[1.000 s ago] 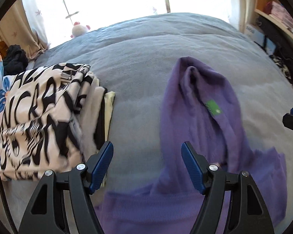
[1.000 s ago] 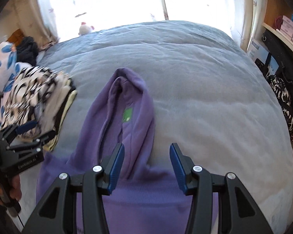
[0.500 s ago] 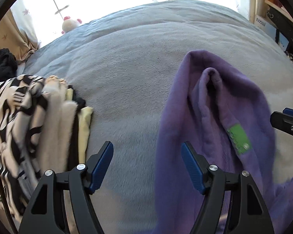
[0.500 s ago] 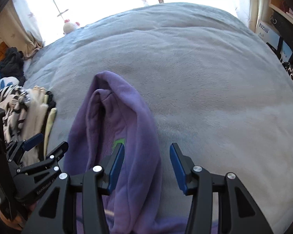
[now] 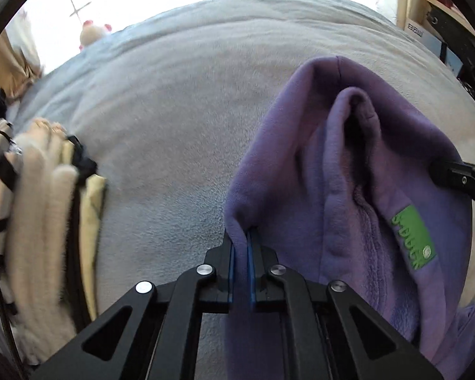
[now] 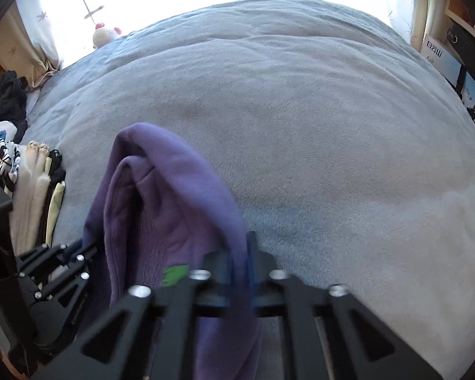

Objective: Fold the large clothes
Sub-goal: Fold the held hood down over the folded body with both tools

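Both wrist cameras look steeply down, close over the grey bed (image 5: 174, 120). They share the purple hood (image 5: 342, 158), at 3 o'clock for the left camera, 8 o'clock for the right.

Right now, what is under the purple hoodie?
The grey blanket spreads out from under the purple hoodie on every visible side. Whatever lies directly beneath the hoodie is covered by its fabric.

Folded clothes stack (image 5: 44, 228) crowding left.

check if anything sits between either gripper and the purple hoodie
Nothing visible does. The left gripper is shut on the hood's left edge of the purple hoodie, and the right gripper is shut on its right edge, fabric directly between the pads.
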The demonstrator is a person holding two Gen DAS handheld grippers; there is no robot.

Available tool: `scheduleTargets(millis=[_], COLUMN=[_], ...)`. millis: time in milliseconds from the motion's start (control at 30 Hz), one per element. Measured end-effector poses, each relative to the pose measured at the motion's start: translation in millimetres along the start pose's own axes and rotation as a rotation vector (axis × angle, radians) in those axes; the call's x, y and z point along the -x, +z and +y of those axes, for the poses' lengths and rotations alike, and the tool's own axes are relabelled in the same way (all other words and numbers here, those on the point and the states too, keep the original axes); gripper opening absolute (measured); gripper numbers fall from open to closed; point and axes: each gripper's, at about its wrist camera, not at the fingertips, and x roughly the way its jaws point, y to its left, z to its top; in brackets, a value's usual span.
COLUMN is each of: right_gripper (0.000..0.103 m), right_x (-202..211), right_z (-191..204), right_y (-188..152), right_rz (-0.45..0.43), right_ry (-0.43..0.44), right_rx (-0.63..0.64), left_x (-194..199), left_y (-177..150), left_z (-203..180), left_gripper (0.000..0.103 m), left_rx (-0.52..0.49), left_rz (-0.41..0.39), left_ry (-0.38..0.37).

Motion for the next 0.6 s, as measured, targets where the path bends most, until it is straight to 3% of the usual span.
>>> scheduleTargets(millis=[300,500,600], right_gripper=[0.006,0.006,0.006], right_x=[91,171,203], right_z=[-26,-19,-6], right_y=[-49,-118,-159], right_rz=[-0.193,-0.318,-0.368], right_ry=[0.150,0.260,0.268], right_rx=[-0.023,0.029,0.091], left_x=[97,183,216], left_y=[-26,-89,-128], left_z=[42,59,65], left_gripper=[0.003,0.003,0.003], left_rx=[0.014,0.004,0.012], left_rz=[-0.121,-0.195,-0.218], left_ry=[-0.051,-0.128,-0.169])
